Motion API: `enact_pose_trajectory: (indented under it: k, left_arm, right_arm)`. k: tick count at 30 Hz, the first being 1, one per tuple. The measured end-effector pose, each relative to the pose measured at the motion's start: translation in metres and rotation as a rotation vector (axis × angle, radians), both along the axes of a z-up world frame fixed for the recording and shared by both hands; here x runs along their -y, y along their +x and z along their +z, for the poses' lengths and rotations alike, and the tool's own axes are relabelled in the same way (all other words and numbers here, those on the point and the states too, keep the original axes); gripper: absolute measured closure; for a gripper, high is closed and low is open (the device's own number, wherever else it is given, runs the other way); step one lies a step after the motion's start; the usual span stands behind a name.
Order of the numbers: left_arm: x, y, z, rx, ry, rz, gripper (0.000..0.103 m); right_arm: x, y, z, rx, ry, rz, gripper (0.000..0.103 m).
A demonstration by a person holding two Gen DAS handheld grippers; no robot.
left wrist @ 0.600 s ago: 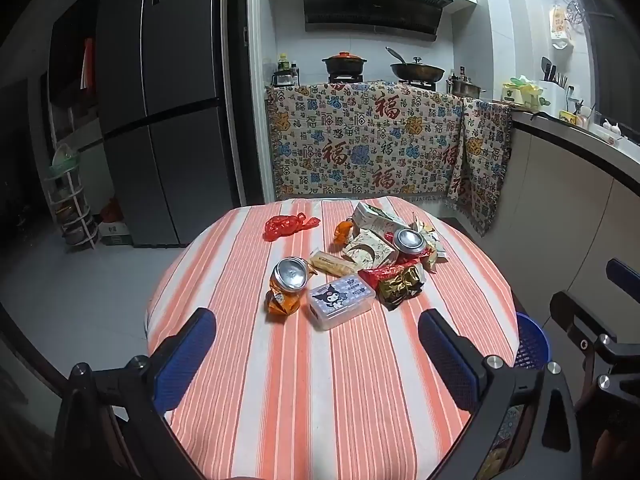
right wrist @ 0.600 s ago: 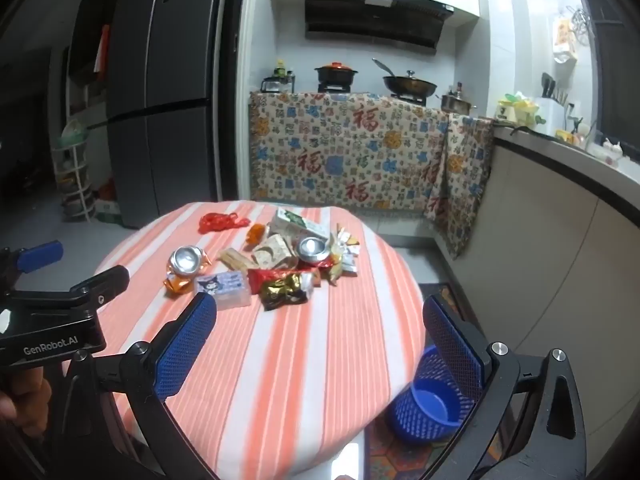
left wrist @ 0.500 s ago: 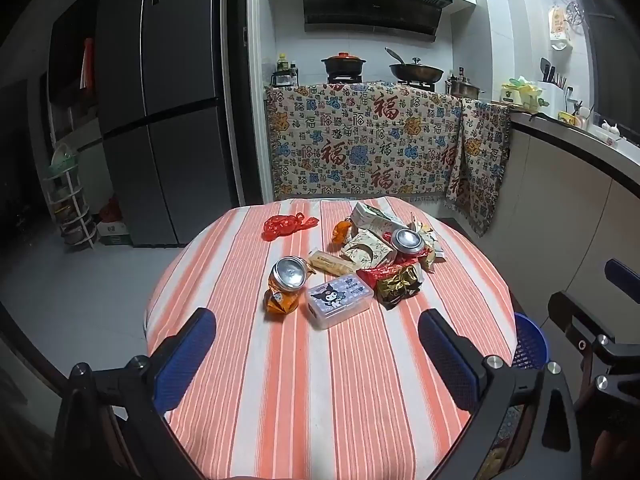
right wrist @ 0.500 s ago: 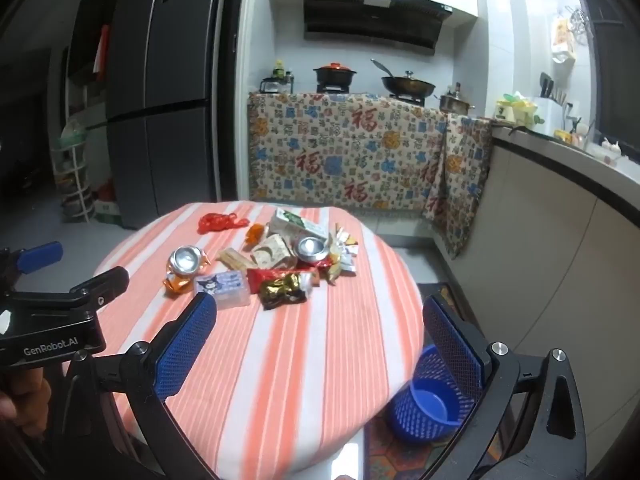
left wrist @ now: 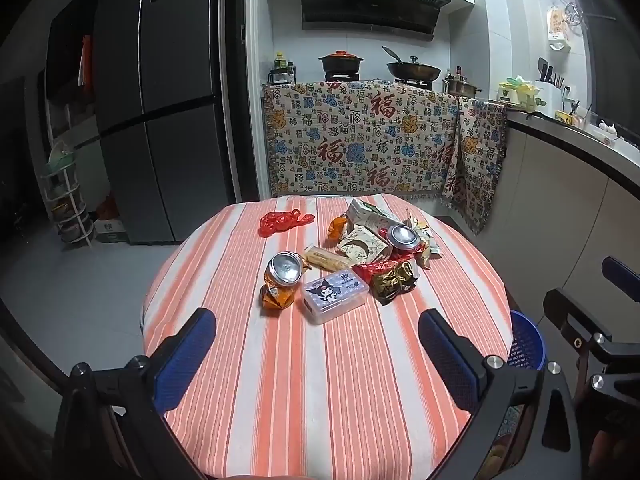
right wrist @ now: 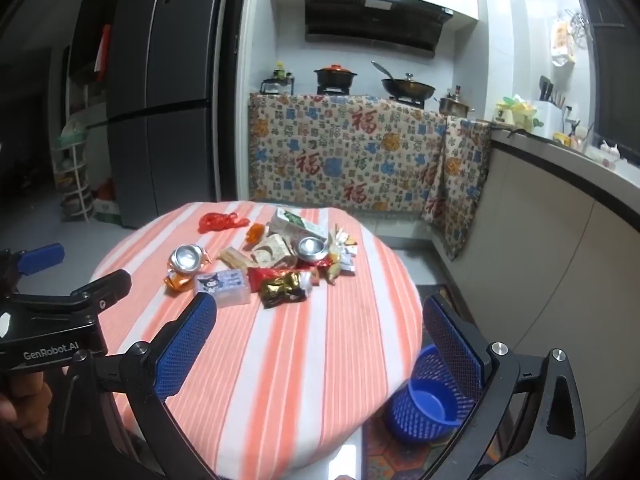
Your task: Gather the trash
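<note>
**Both grippers wide open above the table, trash still ahead of them**

The left gripper (left wrist: 316, 340) has its two blue fingers (left wrist: 184, 356) spread far apart, and nothing is between them except the striped cloth of the round table (left wrist: 280, 400). The right gripper (right wrist: 320, 340) is spread in the same way and also holds nothing.

The trash lies in a loose pile on the table, ahead of the fingertips of both grippers and not touching them. Seen from the left gripper, a crushed orange can (left wrist: 280, 280) lies ahead, a little nearer to the left finger than to the right one. Just beside the can is a small clear box with a cartoon picture (left wrist: 334, 294), about midway between the two fingers. Farther ahead and toward the right finger lie a gold and red wrapper (left wrist: 390, 278), a second can (left wrist: 402, 236) and a green and white carton (left wrist: 368, 214). A red plastic bag (left wrist: 282, 222) lies apart from the pile, farther away on the left side.

A blue basket (right wrist: 424, 404) stands on the floor beside the table. In the right wrist view it is just inside the right finger, partly hidden behind it. In the left wrist view only its rim shows, outside the right finger.
</note>
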State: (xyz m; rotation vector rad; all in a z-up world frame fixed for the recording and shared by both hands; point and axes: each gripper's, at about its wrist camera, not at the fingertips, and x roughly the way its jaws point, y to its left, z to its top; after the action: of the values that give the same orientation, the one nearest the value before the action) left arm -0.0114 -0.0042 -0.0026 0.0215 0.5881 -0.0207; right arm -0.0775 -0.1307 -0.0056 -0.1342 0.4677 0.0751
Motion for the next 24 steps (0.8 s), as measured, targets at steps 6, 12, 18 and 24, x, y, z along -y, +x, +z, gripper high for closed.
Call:
enact_pose_trajectory:
  k: [6,12,18,24]
  left_arm:
    - [0.0001,-0.0006,-0.003,-0.002,-0.001,-0.004,0.0]
    - [0.0002,-0.0009,-0.0023,-0.002,-0.001,-0.006,0.0]
    - [0.0022,-0.0032,-0.0022,-0.002,0.0,-0.011,0.0]
    - [0.0027,-0.0033,-0.0016,-0.002,0.0,-0.01,0.0]
  right_arm:
    - [0.0009,-0.0006,-0.0011,0.002,0.0,-0.002,0.0]
    - [0.0021,-0.003,-0.0026,0.003,-0.001,-0.007,0.0]
    - [0.003,-0.0032,-0.0017,0.002,-0.003,-0.007,0.0]
    - [0.0037,-0.0047,-0.0011,0.004,-0.002,-0.013,0.0]
